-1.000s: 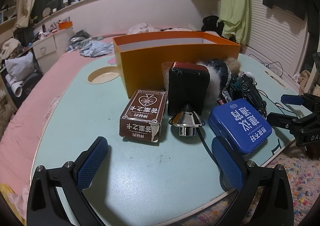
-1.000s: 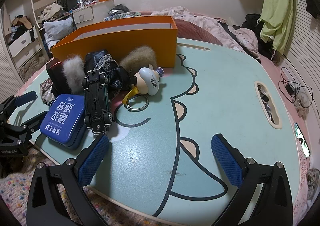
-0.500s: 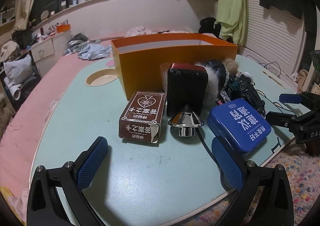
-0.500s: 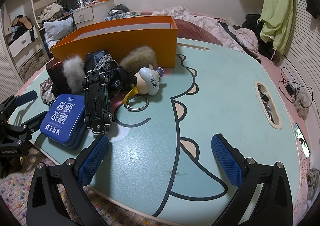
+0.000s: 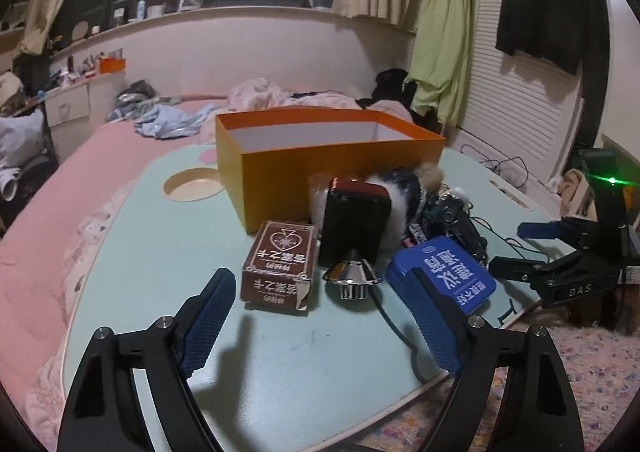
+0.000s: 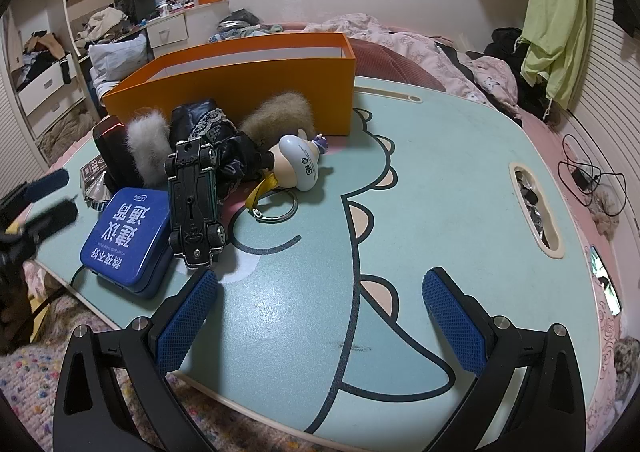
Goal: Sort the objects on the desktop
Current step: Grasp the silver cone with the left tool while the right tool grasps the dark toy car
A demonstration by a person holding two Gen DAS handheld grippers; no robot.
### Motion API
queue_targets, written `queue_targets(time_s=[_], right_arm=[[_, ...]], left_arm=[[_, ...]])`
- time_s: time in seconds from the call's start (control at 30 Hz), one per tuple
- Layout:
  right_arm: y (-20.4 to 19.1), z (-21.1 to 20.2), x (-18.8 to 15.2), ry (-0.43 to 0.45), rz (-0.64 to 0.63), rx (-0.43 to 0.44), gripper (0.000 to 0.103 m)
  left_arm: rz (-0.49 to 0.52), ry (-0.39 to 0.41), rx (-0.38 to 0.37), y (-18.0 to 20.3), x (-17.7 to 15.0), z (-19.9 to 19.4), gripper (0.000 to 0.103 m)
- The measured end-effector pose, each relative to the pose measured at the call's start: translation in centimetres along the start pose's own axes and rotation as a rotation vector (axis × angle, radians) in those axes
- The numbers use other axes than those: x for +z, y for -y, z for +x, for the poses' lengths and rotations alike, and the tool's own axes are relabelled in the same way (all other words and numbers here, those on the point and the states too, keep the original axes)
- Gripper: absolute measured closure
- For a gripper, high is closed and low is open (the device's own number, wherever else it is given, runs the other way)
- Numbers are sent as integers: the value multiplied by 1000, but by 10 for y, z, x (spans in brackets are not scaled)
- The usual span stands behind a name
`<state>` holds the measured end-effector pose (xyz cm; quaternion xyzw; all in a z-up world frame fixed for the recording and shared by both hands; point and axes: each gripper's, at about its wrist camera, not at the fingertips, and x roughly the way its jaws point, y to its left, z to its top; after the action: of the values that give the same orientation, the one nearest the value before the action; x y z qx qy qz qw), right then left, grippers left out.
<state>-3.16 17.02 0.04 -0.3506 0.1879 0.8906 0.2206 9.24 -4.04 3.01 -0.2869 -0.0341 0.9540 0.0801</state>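
Note:
On the mint table (image 5: 168, 252) lie a brown card box (image 5: 280, 268), a chrome cone (image 5: 352, 276), a black-and-red block (image 5: 354, 220) and a blue tin (image 5: 448, 272), all in front of an orange box (image 5: 320, 172). My left gripper (image 5: 318, 278) hovers just short of the card box and cone. Its jaws are closing and the pads touch nothing. In the right wrist view my right gripper (image 6: 320, 280) stands open over bare table. A black toy car (image 6: 194, 196), the blue tin (image 6: 124, 232) and a keychain figure (image 6: 298, 160) lie to its left.
A furry doll (image 6: 276, 112) leans against the orange box (image 6: 240, 80). The table has a round cup hole (image 5: 192, 184) and a slot (image 6: 536, 208). A pink bed surrounds it. The right gripper (image 5: 532, 248) shows at the table's right edge in the left wrist view.
The left gripper's fingers have drawn closer together and its view has tilted upward, showing more of the room. The right gripper has not moved.

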Motion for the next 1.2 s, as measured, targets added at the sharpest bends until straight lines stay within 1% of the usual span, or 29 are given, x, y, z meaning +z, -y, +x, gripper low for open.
queue_targets(time_s=[0.07,0.13,0.27,0.3,0.4,0.47,0.5,0.53,0.57,0.6,0.67,0.77,0.83,0.87,0.9,0.93,0.97,1.0,1.03,1.1,1.13,1.17,1.2], right_arm=[[0,0,0,1,1,-1,1],[0,0,0,1,2,-1,1],[0,0,0,2,6,-4,1],[-1,0,0,3,7,-5,1],[-2,-2,-1,8,15,-7,1],[2,-3,-1,15,32,1,1],[5,-4,-1,20,43,5,1],[7,-6,-1,30,57,12,1],[9,-10,-2,53,72,26,1],[10,-14,-1,73,74,31,4],[5,-21,2,111,49,43,9],[-17,-25,14,122,-31,76,9],[-25,-24,23,119,-51,102,16],[-29,-23,28,111,-55,111,21],[-32,-19,33,97,-54,115,24],[-34,-14,40,81,-47,118,27],[-34,-9,44,65,-36,127,34],[-33,-5,46,50,-26,141,40],[-33,3,50,22,-15,161,43],[-35,16,51,-28,-12,168,55],[-34,16,50,-17,-7,182,56],[-34,16,49,-19,-9,201,61],[-33,15,47,-19,-11,212,68]], left_arm=[[13,-3,-9,3,0,2,26],[30,-13,-7,6,0,5,37],[32,-11,-29,10,7,12,50],[31,-14,-34,12,9,15,55],[39,-9,-37,18,11,18,56],[62,-10,-38,23,11,19,56],[75,-19,-37,25,10,20,61],[84,-24,-37,26,9,21,68],[90,-29,-40,26,8,22,70],[88,-26,-45,25,8,22,71],[79,-33,-50,23,9,23,77],[83,-34,-58,22,7,21,76],[92,-46,-47,23,6,23,69],[89,-64,-46,23,6,26,69],[80,-86,-48,22,4,30,69],[79,-93,-48,21,3,32,74],[88,-83,-39,23,3,30,79],[92,-86,-42,24,3,30,79],[95,-83,-47,25,3,29,79],[97,-73,-52,25,2,26,79],[97,-70,-55,25,2,26,79],[95,-63,-59,25,2,24,79],[92,-55,-64,25,2,22,79]])
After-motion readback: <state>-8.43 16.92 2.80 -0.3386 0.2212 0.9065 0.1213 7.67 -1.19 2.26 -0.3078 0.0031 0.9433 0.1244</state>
